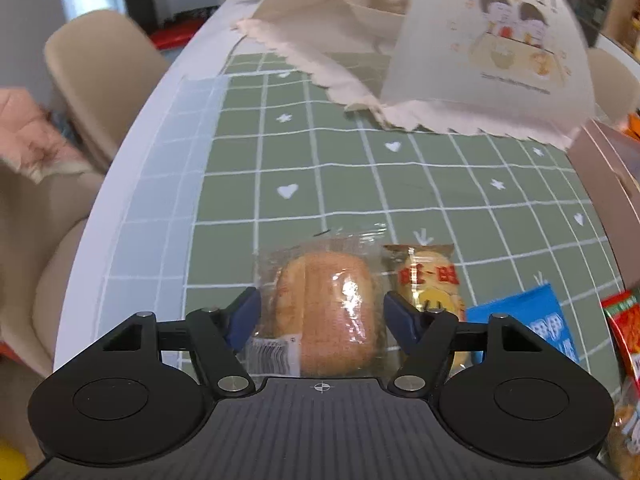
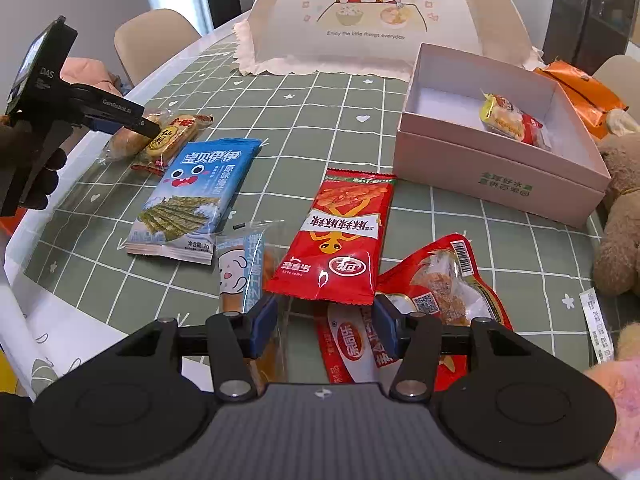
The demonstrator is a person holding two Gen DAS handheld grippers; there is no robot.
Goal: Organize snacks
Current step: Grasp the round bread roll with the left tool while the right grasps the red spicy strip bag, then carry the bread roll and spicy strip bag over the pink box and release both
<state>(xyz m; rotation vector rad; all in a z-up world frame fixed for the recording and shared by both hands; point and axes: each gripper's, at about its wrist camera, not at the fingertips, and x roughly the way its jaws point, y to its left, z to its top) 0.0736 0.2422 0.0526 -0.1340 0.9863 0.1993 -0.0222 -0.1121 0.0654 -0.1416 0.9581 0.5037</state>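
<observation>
A bun in a clear wrapper [image 1: 324,276] lies on the green checked tablecloth [image 1: 340,184], near the table's left edge. My left gripper [image 1: 322,314] is open wide, one blue pad on each side of the bun, neither pressing it. From the right wrist view the left gripper [image 2: 136,130] points down over that bun [image 2: 120,144]. A yellow rice cracker packet [image 1: 430,280] lies just right of it. My right gripper [image 2: 324,320] hangs open above a red spicy-strip packet [image 2: 344,236] and a sausage packet [image 2: 348,344]. The pink box [image 2: 500,168] holds one small snack [image 2: 508,120].
A blue seaweed packet [image 2: 196,192], a blue-and-white bread packet [image 2: 244,268] and a red meat packet [image 2: 444,280] lie around the right gripper. A mesh food cover [image 2: 380,20] stands at the back. A plush toy [image 2: 620,220] and an orange bag [image 2: 580,88] sit right of the box.
</observation>
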